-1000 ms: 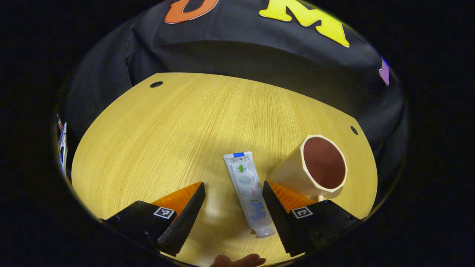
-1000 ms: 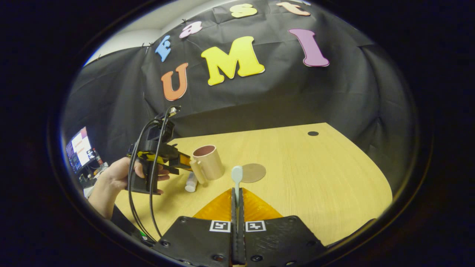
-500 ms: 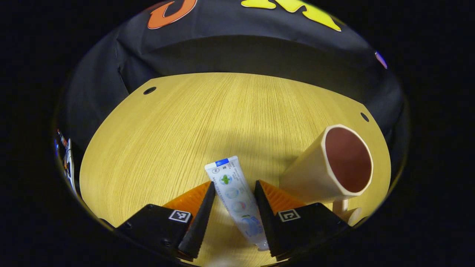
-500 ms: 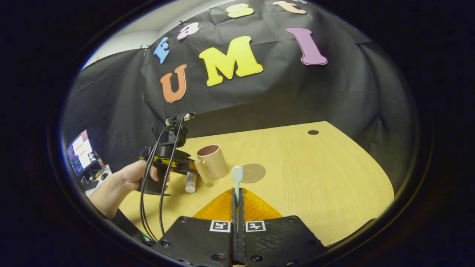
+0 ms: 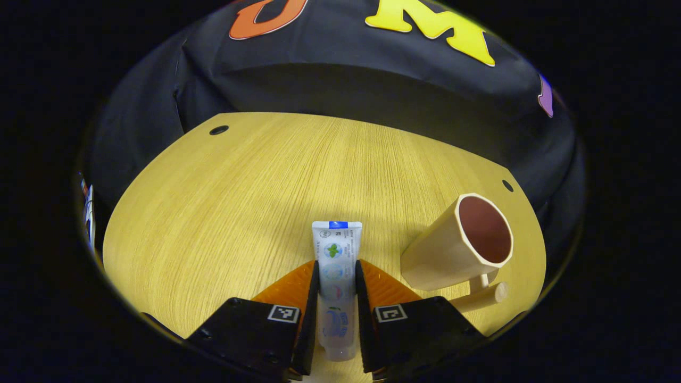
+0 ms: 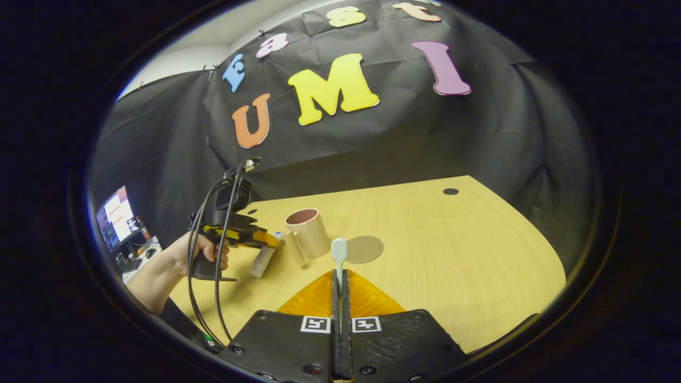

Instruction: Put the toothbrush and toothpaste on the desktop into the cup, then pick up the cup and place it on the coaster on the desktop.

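Toothpaste [image 5: 336, 266]: a white tube with a blue band at its crimped end; long axis runs straight along the fingers of the left gripper [image 5: 336, 276], crimped end pointing away from the camera toward the far side of the desktop [image 5: 239, 186], cap end nearest the camera, low between the finger bases; in the right gripper view the tube [image 6: 262, 261] hangs slanted from that gripper [image 6: 260, 242], cap end lowest near the wood; whether it touches the desktop cannot be told.

Left gripper: narrowed to the width of the tube, both fingers pressed against its sides, clenched on it; a hand [image 6: 205, 250] grips its handle, cables trailing down.

Toothbrush [image 6: 339, 260]: pale; long axis lined up with the right gripper's fingers, head at the far end, pointing forward and up beyond the tips.

Right gripper [image 6: 339, 282]: drawn together on the toothbrush handle, fingers meeting with the handle pinched in the seam, held above the desktop.

Cup [image 5: 460, 244]: cream outside, reddish-brown inside, handled; stands upright on the desktop just right of the left gripper, apart from the tube; mouth open.

Coaster [image 6: 364, 248]: a flat tan disc on the desktop, just right of the cup [image 6: 307, 232], bare.
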